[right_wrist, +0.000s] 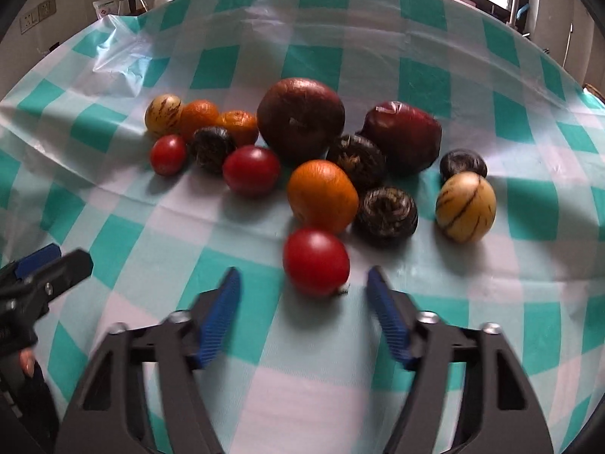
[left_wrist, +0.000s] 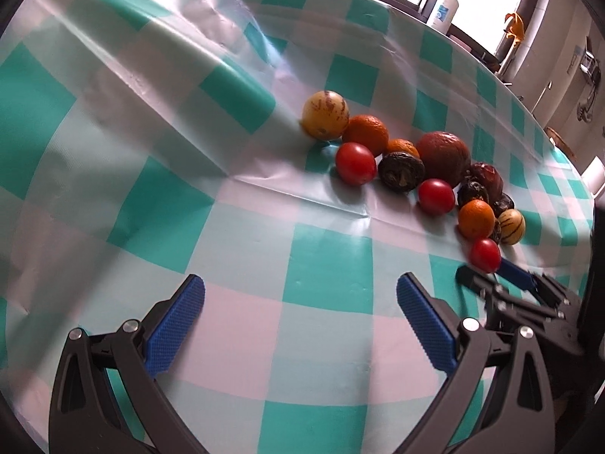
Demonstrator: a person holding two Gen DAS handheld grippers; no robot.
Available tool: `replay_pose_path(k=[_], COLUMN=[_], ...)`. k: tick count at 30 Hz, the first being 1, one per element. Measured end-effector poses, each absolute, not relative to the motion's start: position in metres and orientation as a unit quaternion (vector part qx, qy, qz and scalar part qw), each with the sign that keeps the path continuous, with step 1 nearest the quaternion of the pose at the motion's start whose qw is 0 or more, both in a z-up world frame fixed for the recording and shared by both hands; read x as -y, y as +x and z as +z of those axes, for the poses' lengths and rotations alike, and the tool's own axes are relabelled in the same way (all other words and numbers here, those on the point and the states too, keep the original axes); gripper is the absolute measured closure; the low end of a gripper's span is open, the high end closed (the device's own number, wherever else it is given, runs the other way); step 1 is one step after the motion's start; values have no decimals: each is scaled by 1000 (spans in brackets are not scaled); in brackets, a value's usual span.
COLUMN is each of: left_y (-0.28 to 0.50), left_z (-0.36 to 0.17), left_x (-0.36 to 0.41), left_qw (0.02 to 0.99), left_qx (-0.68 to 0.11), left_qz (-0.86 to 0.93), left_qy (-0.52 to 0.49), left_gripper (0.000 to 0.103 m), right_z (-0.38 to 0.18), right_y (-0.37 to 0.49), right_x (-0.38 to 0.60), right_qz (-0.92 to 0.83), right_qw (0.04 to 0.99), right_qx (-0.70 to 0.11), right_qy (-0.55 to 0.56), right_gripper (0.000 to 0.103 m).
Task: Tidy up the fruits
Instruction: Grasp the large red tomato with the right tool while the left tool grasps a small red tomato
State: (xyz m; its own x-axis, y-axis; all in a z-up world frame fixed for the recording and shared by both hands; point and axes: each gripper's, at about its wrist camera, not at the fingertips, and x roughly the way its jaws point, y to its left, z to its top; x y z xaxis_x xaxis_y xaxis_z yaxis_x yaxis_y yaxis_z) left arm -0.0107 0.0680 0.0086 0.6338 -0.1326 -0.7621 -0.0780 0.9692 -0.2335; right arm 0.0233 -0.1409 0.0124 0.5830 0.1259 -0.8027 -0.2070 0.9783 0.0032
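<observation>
A cluster of fruit lies on the teal-and-white checked tablecloth (right_wrist: 472,302). It holds red tomatoes, oranges, striped yellow melons, dark round chestnut-like pieces and two big brown-red fruits. The nearest red tomato (right_wrist: 315,261) sits on the cloth between the tips of my right gripper (right_wrist: 302,270). There is a gap between each blue pad and the tomato, so this gripper is open. From the left wrist view, the same tomato (left_wrist: 484,253) lies at the right gripper's (left_wrist: 491,276) tips. My left gripper (left_wrist: 300,287) is open over bare cloth, left of the cluster.
A crumpled clear plastic sheet (right_wrist: 117,56) lies at the far left of the table. Bottles and a white container (left_wrist: 444,9) stand on a sill beyond the far edge. The left gripper's finger (right_wrist: 49,261) and a person's fingertip (right_wrist: 26,363) show at the right view's left edge.
</observation>
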Motion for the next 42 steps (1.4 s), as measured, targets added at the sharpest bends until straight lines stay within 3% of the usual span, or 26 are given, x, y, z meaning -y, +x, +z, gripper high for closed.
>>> replay_pose_path(k=[2, 3, 11, 15, 27, 28, 29, 30, 42], left_y=[-14, -16, -9, 10, 95, 97, 97, 94, -3], left_z=[11, 11, 10, 11, 6, 6, 6, 7, 20], left_x=[-69, -68, -59, -49, -18, -18, -18, -20, -59], left_qw=[899, 900, 892, 895, 894, 895, 896, 898, 917], left_qx=[-423, -422, -445, -444, -447, -446, -442, -438, -386], left_qz=[-16, -16, -11, 2, -27, -28, -28, -31, -77], left_qy=[-113, -108, -77, -32, 20, 21, 20, 17, -64], left_gripper=[1, 1, 2, 9, 46, 51, 66, 69, 69], right_z=[13, 13, 26, 28, 27, 27, 26, 27, 26], right_y=[24, 23, -10, -21, -30, -30, -30, -31, -30], right_x=[144, 146, 186, 196, 207, 208, 208, 209, 212], right_qz=[89, 91, 106, 123, 144, 146, 146, 146, 138], right_qw=[892, 893, 909, 909, 907, 906, 906, 906, 907], right_qx=[-441, -440, -399, -387, -376, -376, -375, -374, -375], right_qy=[-40, -33, 59, 92, 126, 129, 131, 134, 134], right_gripper=[67, 69, 69, 69, 69, 69, 69, 69, 69])
